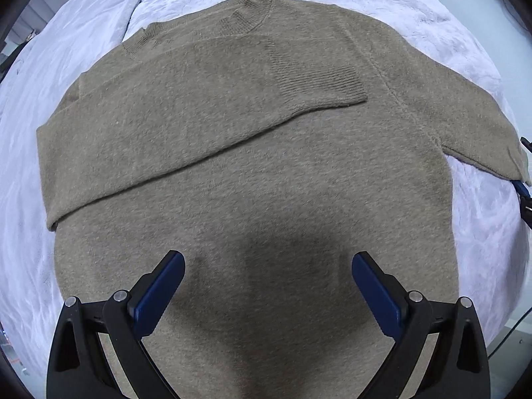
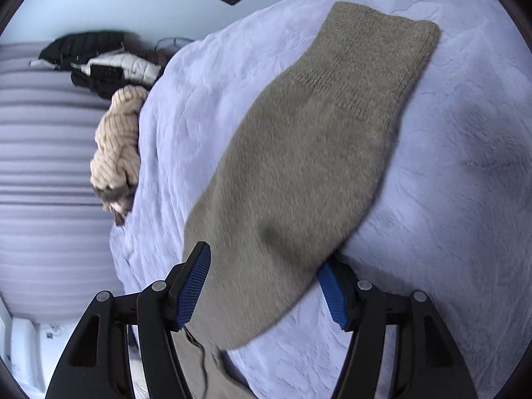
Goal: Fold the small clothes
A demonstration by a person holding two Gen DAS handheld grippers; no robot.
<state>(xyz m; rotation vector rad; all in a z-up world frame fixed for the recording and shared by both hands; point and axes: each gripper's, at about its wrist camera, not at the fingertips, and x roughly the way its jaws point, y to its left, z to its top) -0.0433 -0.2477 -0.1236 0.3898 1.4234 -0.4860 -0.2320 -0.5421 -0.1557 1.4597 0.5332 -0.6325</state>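
the sweater (image 1: pixel 252 173) lies flat on the bed (image 1: pixel 26 199), one sleeve folded across. left gripper (image 1: pixel 267 286) hovers, jaws wide and empty. right gripper (image 2: pixel 266 286), jaws wide, straddles the other sleeve (image 2: pixel 299 153); closing shallow could let it slip.

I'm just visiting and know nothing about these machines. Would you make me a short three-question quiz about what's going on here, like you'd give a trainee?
1. True or false: one sleeve of the brown sweater is already folded across its front.
2. Which gripper has the other sleeve lying between its open fingers? A) left gripper B) right gripper
3. Fill in: the sweater lies on a pale, plush ____.

Key:
1. True; its ribbed cuff rests on the chest.
2. B; the left gripper hovers open above the sweater's lower body, holding nothing.
3. Blanket.
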